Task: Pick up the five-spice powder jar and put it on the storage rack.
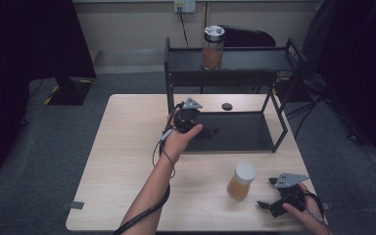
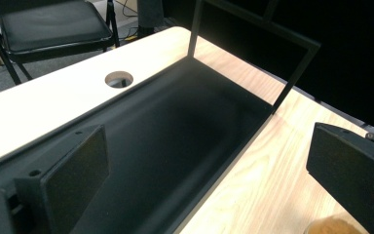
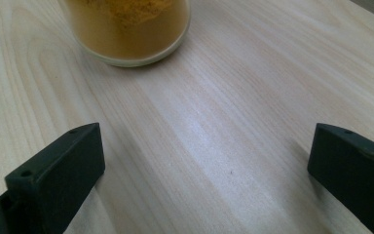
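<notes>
A jar with a white lid and orange-brown contents (image 1: 241, 181) stands on the wooden table (image 1: 127, 161) near its front right. My right gripper (image 1: 267, 193) sits just right of it, open, jaws toward the jar. In the right gripper view the jar's base (image 3: 126, 29) is at the top, ahead of the open right gripper (image 3: 204, 180) with only bare table between the jaws. A second jar with a silver lid (image 1: 213, 47) stands on the top shelf of a black rack (image 1: 254, 61). My left gripper (image 1: 201, 128) hovers open over the left end of the rack's lower tray (image 2: 175, 126).
A round cable hole (image 1: 227, 106) (image 2: 119, 79) lies in the table behind the rack. A black chair (image 2: 48, 27) stands beyond the far edge. The rack's thin posts (image 2: 292, 78) frame the tray's right end. Bare tabletop stretches left of my left arm.
</notes>
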A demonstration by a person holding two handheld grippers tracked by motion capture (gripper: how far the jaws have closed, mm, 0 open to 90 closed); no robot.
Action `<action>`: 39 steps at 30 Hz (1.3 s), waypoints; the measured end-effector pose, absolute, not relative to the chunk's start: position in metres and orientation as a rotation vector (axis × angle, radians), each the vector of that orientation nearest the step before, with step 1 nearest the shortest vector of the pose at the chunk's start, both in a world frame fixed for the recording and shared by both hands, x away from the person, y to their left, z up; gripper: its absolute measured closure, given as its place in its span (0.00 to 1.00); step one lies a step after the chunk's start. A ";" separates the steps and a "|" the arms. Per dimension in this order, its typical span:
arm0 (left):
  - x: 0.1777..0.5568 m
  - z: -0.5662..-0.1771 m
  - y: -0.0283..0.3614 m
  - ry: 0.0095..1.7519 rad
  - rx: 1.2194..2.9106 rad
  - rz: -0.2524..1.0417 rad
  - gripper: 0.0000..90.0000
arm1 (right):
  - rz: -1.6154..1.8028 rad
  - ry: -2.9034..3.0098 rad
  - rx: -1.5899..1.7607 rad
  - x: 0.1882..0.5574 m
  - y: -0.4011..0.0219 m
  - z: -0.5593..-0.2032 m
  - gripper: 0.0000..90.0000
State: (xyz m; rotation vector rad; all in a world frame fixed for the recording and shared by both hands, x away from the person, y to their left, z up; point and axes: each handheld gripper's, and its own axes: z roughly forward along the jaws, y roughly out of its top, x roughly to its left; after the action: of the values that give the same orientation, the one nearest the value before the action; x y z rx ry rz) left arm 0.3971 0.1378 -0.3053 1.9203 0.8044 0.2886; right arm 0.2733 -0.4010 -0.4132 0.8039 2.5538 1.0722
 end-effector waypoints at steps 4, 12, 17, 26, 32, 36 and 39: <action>0.392 -0.317 0.142 0.811 1.918 0.286 0.02 | 1.072 2.554 0.804 0.273 -0.401 -0.413 0.00; 0.385 -0.340 0.147 0.821 1.935 0.276 0.02 | 1.072 2.554 0.803 0.273 -0.401 -0.413 0.00; 0.379 -0.347 0.147 0.802 1.964 0.290 0.02 | 1.073 2.554 0.803 0.273 -0.401 -0.413 0.00; 0.366 -0.364 0.156 0.812 1.958 0.284 0.02 | 1.073 2.553 0.802 0.273 -0.401 -0.413 0.00; 0.355 -0.373 0.166 0.817 1.977 0.300 0.02 | 1.073 2.553 0.802 0.273 -0.401 -0.413 0.00; 0.348 -0.379 0.174 0.825 1.980 0.295 0.02 | 1.073 2.553 0.803 0.273 -0.401 -0.413 0.00; 0.343 -0.383 0.180 0.833 1.986 0.296 0.02 | 1.073 2.553 0.802 0.273 -0.401 -0.413 0.00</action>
State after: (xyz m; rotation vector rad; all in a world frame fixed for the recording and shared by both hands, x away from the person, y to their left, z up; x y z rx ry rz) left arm 0.3432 0.1801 -0.3825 1.9864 0.8329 0.2958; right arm 0.2734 -0.4012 -0.4134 0.8022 2.5533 1.0730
